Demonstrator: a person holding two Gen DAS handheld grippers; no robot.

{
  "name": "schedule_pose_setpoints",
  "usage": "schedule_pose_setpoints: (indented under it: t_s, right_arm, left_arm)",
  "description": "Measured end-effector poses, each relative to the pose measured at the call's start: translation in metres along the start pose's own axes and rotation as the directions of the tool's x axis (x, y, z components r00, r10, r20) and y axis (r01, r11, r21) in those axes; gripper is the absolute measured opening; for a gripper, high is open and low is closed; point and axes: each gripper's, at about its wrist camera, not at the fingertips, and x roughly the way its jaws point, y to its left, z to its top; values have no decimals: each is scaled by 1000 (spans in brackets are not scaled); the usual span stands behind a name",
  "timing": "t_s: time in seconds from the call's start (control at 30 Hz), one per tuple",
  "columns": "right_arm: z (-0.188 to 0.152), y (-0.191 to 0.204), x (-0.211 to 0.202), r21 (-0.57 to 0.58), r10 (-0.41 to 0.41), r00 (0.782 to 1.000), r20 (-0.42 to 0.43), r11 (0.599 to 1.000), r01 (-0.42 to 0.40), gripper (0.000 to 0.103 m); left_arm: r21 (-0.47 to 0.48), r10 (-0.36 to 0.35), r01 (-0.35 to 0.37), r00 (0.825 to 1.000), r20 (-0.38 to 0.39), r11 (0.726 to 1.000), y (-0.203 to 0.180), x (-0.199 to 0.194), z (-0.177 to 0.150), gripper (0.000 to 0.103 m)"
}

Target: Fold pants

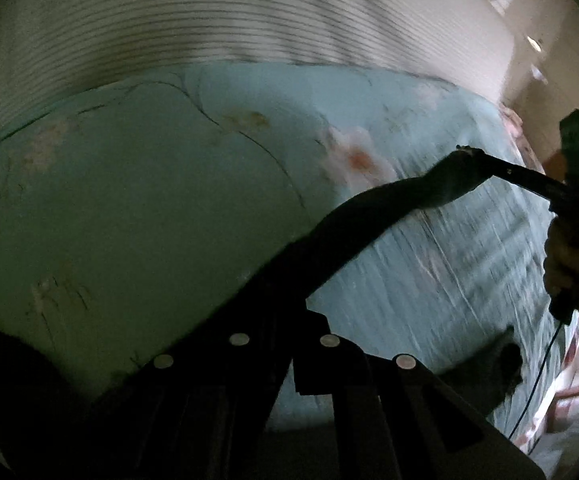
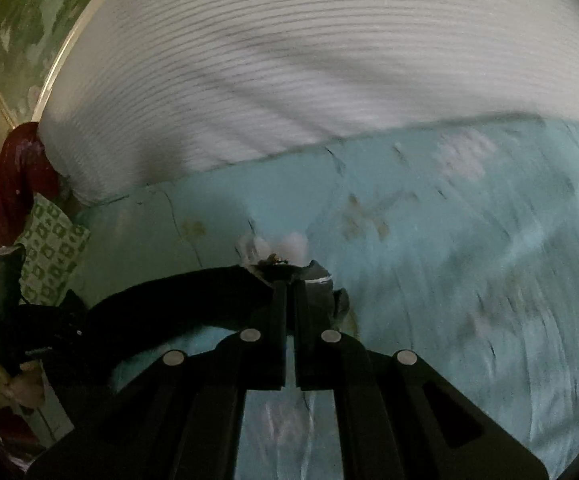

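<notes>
Dark pants [image 1: 369, 216] hang stretched in a band between my two grippers above a light blue flowered bedsheet [image 1: 149, 200]. My left gripper [image 1: 285, 312] is shut on one end of the pants, its tips buried in the dark cloth. My right gripper [image 2: 288, 276] is shut on the other end, where a pale inner edge of the pants [image 2: 317, 276] shows. In the left wrist view the right gripper [image 1: 469, 156] and the hand holding it are at the right. In the right wrist view the pants [image 2: 161, 304] run off to the left.
A white ribbed blanket [image 2: 309, 60] covers the far part of the bed. A dark red cloth [image 2: 13, 184] and a green-patterned cloth [image 2: 49, 248] lie at the left edge. A cable [image 1: 537, 380] hangs from the right gripper. A wall [image 1: 549, 60] stands beyond the bed at the right.
</notes>
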Motion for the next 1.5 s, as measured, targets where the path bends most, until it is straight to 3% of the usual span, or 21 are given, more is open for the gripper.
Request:
schedule_pose_setpoints:
  t_s: [0.3, 0.7, 1.0, 1.33, 1.5]
  right_arm:
    - [-77, -7, -47, 73, -12, 1000, -18, 997, 14, 3]
    - [-161, 15, -100, 75, -61, 998, -4, 995, 61, 3]
    - [-194, 19, -122, 64, -117, 993, -21, 991, 118, 3]
    - [-229, 13, -106, 48, -163, 980, -112, 984, 169, 3]
    - [-238, 15, -105, 31, -184, 972, -145, 981, 190, 3]
  left_arm:
    - [151, 6, 2, 999, -49, 989, -68, 1, -76, 3]
    - [179, 14, -8, 999, -36, 984, -71, -27, -126, 3]
    - [272, 6, 2, 1000, -29, 962, -93, -42, -155, 3]
    - [333, 61, -29, 994, -87, 942, -102, -17, -186, 5]
    - [323, 68, -26, 990, -120, 946, -100, -8, -192, 8]
